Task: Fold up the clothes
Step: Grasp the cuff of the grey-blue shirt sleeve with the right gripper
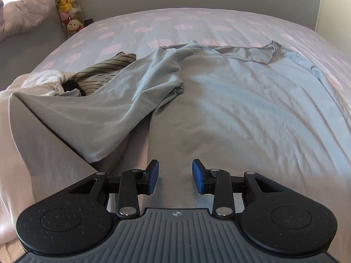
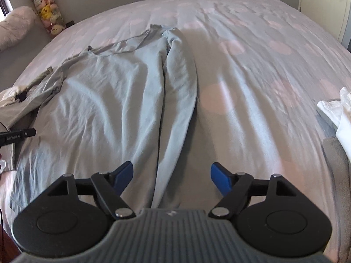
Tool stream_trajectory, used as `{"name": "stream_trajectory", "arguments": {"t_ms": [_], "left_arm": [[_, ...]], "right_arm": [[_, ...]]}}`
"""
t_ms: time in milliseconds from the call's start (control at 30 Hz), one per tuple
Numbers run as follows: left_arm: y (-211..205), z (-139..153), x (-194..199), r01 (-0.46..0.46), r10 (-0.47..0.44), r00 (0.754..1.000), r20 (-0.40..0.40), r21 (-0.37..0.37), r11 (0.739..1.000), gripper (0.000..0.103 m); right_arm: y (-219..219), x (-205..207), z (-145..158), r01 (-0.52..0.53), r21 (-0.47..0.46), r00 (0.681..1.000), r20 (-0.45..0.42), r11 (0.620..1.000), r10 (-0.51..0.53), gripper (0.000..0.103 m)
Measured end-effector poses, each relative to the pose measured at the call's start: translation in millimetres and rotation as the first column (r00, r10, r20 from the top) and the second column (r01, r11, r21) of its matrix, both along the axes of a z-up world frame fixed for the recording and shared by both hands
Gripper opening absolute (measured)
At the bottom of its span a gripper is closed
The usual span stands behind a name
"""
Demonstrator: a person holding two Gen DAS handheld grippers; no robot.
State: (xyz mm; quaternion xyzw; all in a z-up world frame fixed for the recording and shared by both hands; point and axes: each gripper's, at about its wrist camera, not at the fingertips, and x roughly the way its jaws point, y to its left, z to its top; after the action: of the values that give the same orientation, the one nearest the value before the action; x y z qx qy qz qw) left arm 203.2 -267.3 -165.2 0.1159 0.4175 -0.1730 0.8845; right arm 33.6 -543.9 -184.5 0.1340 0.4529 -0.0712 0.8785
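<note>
A bed (image 2: 274, 70) covered by a grey sheet with pale pink dots fills both views, running away from both sets of fingers to a plain wall. On it lies a light blue long-sleeved top (image 2: 105, 100), spread flat with its neckline at the far end and its hem toward the fingertips; in the right wrist view one sleeve (image 2: 177, 109) is folded lengthwise over the body and runs down between the two blue pads. In the left wrist view the other sleeve (image 1: 114, 109) lies rumpled out beyond the left finger, over a heap of other clothes (image 1: 103, 72), among them a brown striped piece. A white garment (image 2: 337, 114) sits far out past the right finger in the right wrist view. Stuffed toys (image 1: 68, 6) hang by the far wall. The right gripper (image 2: 172, 176) is spread wide, gripping nothing, its pads clear of the sleeve. The left gripper (image 1: 175, 175) stands partly open above the top's near edge, empty.
</note>
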Motion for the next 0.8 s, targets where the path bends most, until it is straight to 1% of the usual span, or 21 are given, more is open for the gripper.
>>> {"name": "stream_trajectory", "arguments": {"t_ms": [33, 100, 233, 300, 333, 367, 400, 433, 467, 533, 567, 667, 800], "left_arm": [[1, 1, 1, -0.004, 0.004, 1.000, -0.004, -0.009, 1.000, 0.032], [3, 2, 1, -0.007, 0.007, 1.000, -0.009, -0.018, 1.000, 0.032], [6, 4, 0, -0.007, 0.007, 1.000, -0.011, -0.039, 0.999, 0.032], [7, 5, 0, -0.010, 0.010, 1.000, -0.015, -0.048, 0.999, 0.032], [7, 5, 1, -0.013, 0.012, 1.000, -0.017, -0.049, 0.999, 0.032], [7, 5, 1, -0.015, 0.015, 1.000, -0.018, -0.051, 0.999, 0.032], [8, 5, 1, -0.017, 0.016, 1.000, -0.020, -0.052, 0.999, 0.032], [8, 5, 1, -0.017, 0.016, 1.000, -0.022, -0.053, 0.998, 0.032], [8, 5, 1, -0.017, 0.016, 1.000, -0.023, -0.054, 0.998, 0.032], [9, 5, 1, -0.016, 0.014, 1.000, -0.026, -0.056, 0.998, 0.032], [9, 5, 1, -0.016, 0.014, 1.000, -0.027, -0.056, 0.998, 0.032], [10, 4, 2, -0.019, 0.017, 0.999, -0.032, -0.057, 0.998, 0.031], [9, 3, 2, -0.019, 0.017, 0.999, -0.037, -0.053, 0.998, 0.031]], "right_arm": [[-1, 1, -2, -0.012, 0.030, 1.000, -0.006, 0.999, 0.012, 0.080], [-2, 4, -8, -0.003, 0.070, 0.998, -0.057, 0.998, 0.007, 0.080], [-2, 8, -17, 0.028, 0.056, 0.992, -0.127, 0.998, -0.021, 0.080], [-4, 8, -20, 0.038, 0.076, 0.989, -0.147, 0.996, -0.026, 0.075], [-5, 8, -20, 0.037, 0.096, 0.989, -0.145, 0.995, -0.022, 0.064], [-6, 8, -20, 0.040, 0.108, 0.989, -0.147, 0.993, -0.024, 0.047], [-6, 9, -21, 0.045, 0.106, 0.987, -0.158, 0.993, -0.028, 0.039], [-5, 9, -20, 0.048, 0.098, 0.986, -0.165, 0.994, -0.032, 0.022], [-4, 9, -20, 0.043, 0.093, 0.986, -0.163, 0.995, -0.027, 0.011], [-5, 8, -16, 0.040, 0.077, 0.987, -0.161, 0.996, -0.027, 0.004], [-6, 8, -13, 0.042, 0.066, 0.988, -0.154, 0.997, -0.032, 0.002], [-15, 7, 2, 0.057, 0.014, 0.990, -0.130, 0.998, -0.055, 0.002], [-41, 9, 29, 0.077, -0.062, 0.990, -0.113, 0.995, -0.083, 0.002]]}}
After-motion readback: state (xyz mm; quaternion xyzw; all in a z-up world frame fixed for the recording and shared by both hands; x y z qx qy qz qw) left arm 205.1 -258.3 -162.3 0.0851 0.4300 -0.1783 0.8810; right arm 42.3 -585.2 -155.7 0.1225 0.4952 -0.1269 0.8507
